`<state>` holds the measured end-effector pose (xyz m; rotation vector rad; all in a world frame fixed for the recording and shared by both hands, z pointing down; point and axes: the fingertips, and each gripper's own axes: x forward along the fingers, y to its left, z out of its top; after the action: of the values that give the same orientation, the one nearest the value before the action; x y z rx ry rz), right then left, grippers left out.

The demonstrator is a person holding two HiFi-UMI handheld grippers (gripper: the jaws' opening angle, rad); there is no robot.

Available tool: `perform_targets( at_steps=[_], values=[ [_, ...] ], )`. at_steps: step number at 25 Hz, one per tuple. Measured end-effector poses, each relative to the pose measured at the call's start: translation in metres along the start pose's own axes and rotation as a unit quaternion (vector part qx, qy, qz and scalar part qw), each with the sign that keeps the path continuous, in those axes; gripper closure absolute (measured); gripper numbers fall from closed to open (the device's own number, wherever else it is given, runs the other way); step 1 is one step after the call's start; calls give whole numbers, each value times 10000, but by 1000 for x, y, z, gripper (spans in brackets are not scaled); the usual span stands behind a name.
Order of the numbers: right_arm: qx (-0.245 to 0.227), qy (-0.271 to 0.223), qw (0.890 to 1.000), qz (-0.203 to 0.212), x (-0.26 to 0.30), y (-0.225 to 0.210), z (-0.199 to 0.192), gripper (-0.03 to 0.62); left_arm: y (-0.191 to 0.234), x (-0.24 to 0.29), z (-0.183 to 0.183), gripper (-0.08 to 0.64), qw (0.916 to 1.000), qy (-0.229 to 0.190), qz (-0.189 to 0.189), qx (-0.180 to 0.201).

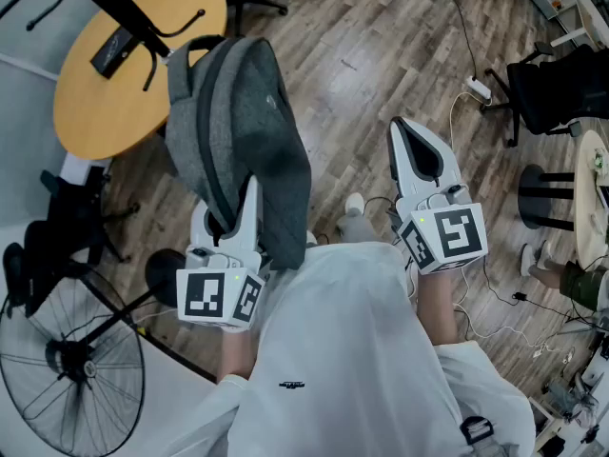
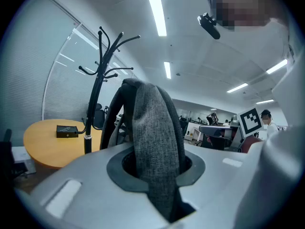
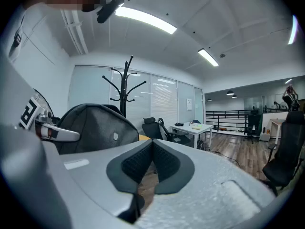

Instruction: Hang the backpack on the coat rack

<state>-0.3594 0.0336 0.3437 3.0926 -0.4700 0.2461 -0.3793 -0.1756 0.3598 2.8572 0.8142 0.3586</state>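
Backpack (image 1: 243, 131) first: I have it lifted off the floor in my left gripper (image 1: 236, 219), whose jaws are clamped on a band of its grey fabric that runs straight through the gap. From that grip the pack runs away from me, its long axis pointing at the coat rack (image 1: 133, 12), with the black carry loop (image 1: 195, 46) at the far end. The rack stands beyond the pack and to its left, in front of a round yellow table (image 1: 114, 103). Its pole is upright and its hooks (image 2: 119, 39) branch out higher than the top of the pack. In the head view the loop is near a hook but apart from it, so nothing hangs yet.

My left gripper is the nearer of the two to the rack. My right gripper (image 1: 419, 155) is off to the right, well clear, its jaws closed together on nothing.

The pack is heathered grey cloth with black straps and trim. It looks soft and slumps a little over my jaws, so I judge that the loop will sag unless I lift it above a hook.
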Motion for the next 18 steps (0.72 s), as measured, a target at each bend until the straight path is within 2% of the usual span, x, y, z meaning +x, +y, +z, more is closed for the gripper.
perform_targets(
  at_steps=[6, 10, 12, 16, 18],
  values=[
    [102, 53, 9999, -113, -25, -29, 0, 592, -31, 9, 5, 451, 9998, 67, 5, 165],
    [244, -19, 9996, -135, -42, -60, -7, 592, -51, 25, 2, 451, 9999, 65, 64, 146],
    [441, -85, 9989, -99, -48, -78, -12, 591, -64, 35, 1, 451, 9999, 85, 60, 109],
    [1046, -181, 9941, 230, -55, -110, -9, 591, -91, 58, -3, 449, 9997, 204, 34, 90],
    [993, -206, 9947, 187, -59, -129, -9, 591, -105, 68, -8, 449, 9996, 245, 26, 106]
  ],
)
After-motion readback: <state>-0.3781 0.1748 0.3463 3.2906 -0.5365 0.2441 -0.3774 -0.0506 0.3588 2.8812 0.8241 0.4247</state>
